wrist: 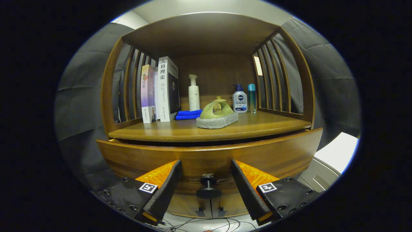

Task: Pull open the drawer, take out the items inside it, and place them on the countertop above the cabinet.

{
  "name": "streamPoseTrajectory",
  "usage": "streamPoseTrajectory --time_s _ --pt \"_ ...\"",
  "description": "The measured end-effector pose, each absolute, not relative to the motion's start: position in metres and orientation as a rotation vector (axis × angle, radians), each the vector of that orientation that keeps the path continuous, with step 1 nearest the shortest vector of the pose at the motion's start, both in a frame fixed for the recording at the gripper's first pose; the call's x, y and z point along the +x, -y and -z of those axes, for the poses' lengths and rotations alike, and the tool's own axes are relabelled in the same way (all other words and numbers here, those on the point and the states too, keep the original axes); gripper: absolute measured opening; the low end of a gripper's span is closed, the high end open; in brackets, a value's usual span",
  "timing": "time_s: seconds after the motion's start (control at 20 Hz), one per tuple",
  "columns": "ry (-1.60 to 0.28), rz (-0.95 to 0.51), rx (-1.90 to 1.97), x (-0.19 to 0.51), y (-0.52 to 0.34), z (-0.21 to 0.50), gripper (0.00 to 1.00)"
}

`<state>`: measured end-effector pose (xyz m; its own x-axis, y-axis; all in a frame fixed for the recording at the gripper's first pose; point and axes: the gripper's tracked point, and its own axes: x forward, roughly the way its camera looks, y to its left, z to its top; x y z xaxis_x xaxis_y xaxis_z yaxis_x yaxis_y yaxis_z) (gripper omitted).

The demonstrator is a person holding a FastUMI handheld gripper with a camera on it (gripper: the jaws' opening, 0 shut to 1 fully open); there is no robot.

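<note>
Drawer knob point(208, 186) sits right between the gripper point(207, 174) fingers, spread wide, neither touching it. Drawer front point(209, 158) just ahead, pulled slightly out. Beyond on the countertop point(257, 124): green ornament point(217, 110) on grey pad point(217, 120), books point(161, 91), bottles behind.

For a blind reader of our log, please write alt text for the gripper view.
The open gripper has its fingers on either side of the drawer knob, not touching it; the drawer is slightly open. On the countertop above stand books, bottles and a green ornament.
</note>
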<state>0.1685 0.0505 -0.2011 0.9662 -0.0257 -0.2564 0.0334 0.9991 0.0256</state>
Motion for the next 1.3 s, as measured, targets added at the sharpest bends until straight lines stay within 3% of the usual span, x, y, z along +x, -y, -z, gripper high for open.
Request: streamPoseTrajectory --time_s 0.75,1.3 --pt "-0.181 0.020 -0.041 0.193 -0.052 0.190 0.98" --pt "-0.005 -0.017 0.016 0.070 -0.028 0.043 0.98"
